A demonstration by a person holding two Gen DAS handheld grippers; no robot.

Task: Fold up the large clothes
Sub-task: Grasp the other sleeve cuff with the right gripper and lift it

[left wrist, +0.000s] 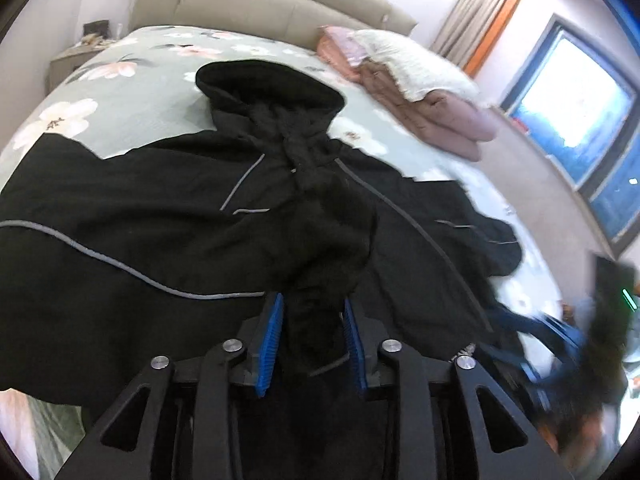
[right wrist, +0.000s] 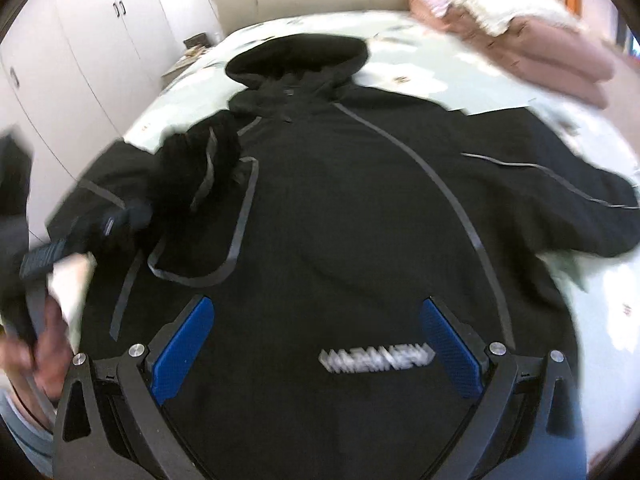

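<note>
Hovering over the hem, my right gripper (right wrist: 316, 350) has its blue pads spread wide with nothing between them. Just ahead of it a white printed logo (right wrist: 376, 357) sits on the black hooded jacket (right wrist: 340, 220); the lettering is smeared and I cannot read it. My left gripper (left wrist: 313, 338) stands narrow, with a bunched fold of the jacket's sleeve (left wrist: 320, 248) between its pads; whether the pads press on it I cannot tell. In the right wrist view this gripper shows at the left as a blurred shape, held by a hand (right wrist: 48, 356).

Jacket: black, grey piping running in curves over chest and sleeves. Lies front up on the bed (left wrist: 132, 120), floral pale-green sheet. Long axis runs away from me, hem near, hood (left wrist: 268, 84) far, toward the beige headboard (left wrist: 260, 4). One sleeve is drawn in over the chest; the other lies spread outward. Folded pink quilts (left wrist: 420, 100) sit beyond, at the far right.
</note>
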